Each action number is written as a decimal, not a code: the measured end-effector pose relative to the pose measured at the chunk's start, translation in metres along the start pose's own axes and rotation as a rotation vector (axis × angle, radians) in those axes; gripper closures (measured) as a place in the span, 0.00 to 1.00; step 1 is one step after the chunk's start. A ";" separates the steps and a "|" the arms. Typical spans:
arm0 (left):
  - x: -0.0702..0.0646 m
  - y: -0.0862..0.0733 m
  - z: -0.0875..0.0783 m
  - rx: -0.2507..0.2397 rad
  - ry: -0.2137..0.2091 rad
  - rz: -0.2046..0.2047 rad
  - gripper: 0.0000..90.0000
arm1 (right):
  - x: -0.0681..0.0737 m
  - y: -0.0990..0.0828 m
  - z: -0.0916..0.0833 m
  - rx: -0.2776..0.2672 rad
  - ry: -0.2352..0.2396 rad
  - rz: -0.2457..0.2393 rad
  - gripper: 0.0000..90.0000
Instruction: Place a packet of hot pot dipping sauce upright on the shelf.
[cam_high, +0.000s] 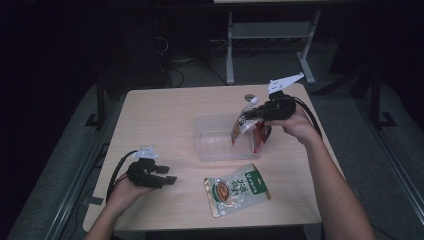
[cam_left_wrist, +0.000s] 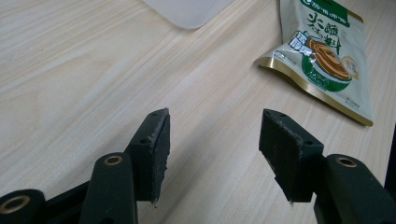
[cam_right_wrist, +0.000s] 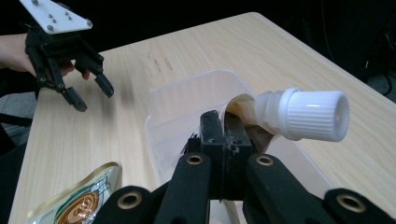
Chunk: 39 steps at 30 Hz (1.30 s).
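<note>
The spouted pouch (cam_high: 248, 121) is held clamped in the right hand-held gripper (cam_high: 248, 114) directly above the clear tub (cam_high: 215, 142); the green packet (cam_high: 236, 189) lies flat on the counter (cam_high: 165, 115), nearer the wide-open left hand-held gripper (cam_high: 167, 175).

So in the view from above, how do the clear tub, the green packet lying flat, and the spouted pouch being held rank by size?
Largest to smallest, as they look from above:
1. clear tub
2. green packet
3. spouted pouch, held by the right gripper over the tub; it hangs edge-on and partly hidden, so its true size against the packet is unsure.
</note>
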<state>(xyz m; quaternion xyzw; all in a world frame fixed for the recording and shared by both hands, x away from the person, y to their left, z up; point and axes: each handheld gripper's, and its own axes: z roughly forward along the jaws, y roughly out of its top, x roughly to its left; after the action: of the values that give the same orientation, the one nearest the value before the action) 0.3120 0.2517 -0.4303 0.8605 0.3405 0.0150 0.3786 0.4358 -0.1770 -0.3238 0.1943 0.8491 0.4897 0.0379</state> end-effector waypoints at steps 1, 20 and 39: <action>0.000 0.000 0.000 -0.001 -0.001 0.000 0.48 | -0.001 -0.001 0.000 0.001 0.004 -0.003 0.99; -0.001 0.000 0.001 -0.002 -0.006 -0.008 0.48 | -0.002 -0.003 0.023 0.069 0.023 0.006 0.99; -0.002 0.000 0.004 0.012 -0.012 0.003 0.48 | 0.000 -0.006 0.042 0.144 -0.008 -0.016 0.99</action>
<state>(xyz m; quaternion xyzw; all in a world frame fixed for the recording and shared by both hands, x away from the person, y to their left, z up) 0.3117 0.2485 -0.4324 0.8634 0.3370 0.0086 0.3753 0.4447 -0.1458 -0.3505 0.1915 0.8835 0.4263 0.0313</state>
